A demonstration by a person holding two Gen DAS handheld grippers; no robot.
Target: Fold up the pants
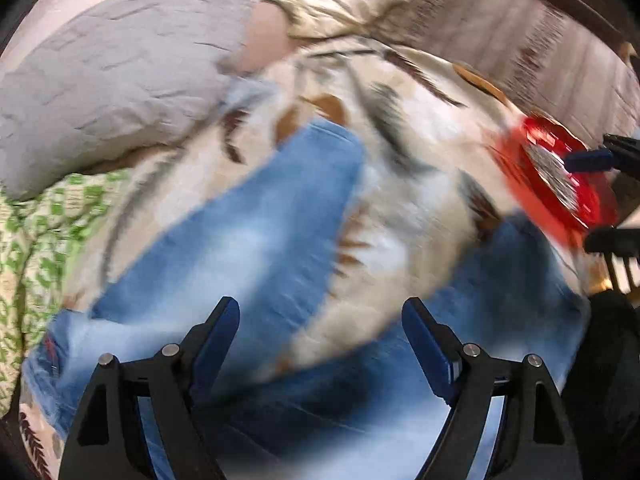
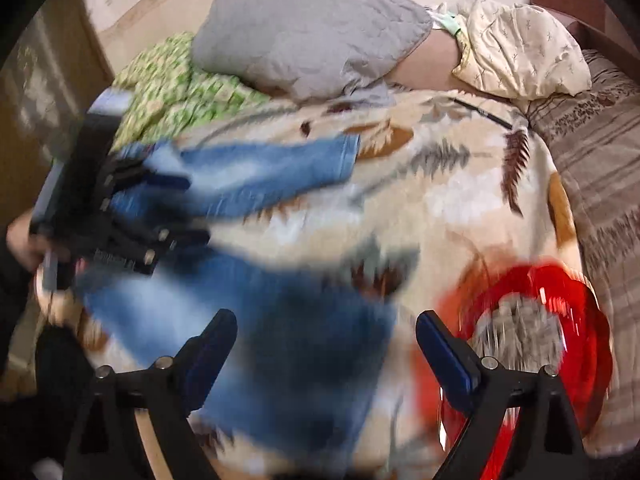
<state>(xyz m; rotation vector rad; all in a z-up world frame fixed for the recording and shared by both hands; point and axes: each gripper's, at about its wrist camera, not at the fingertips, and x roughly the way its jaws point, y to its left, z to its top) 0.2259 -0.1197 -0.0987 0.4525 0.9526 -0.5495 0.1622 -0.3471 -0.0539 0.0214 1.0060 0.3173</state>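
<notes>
Blue jeans (image 1: 256,236) lie spread on a leaf-patterned blanket (image 1: 404,168), their two legs apart; they also show in the right wrist view (image 2: 280,320). My left gripper (image 1: 320,320) is open and empty just above the jeans near the crotch. It also shows in the right wrist view (image 2: 176,204) at the left, over the far leg. My right gripper (image 2: 326,332) is open and empty above the near leg. It also shows at the right edge of the left wrist view (image 1: 600,196). Both views are blurred.
A red plate (image 2: 560,344) lies on the blanket to the right of the jeans. A grey pillow (image 2: 304,28), a green patterned cloth (image 2: 176,80) and a cream pillow (image 2: 524,48) lie at the head of the bed.
</notes>
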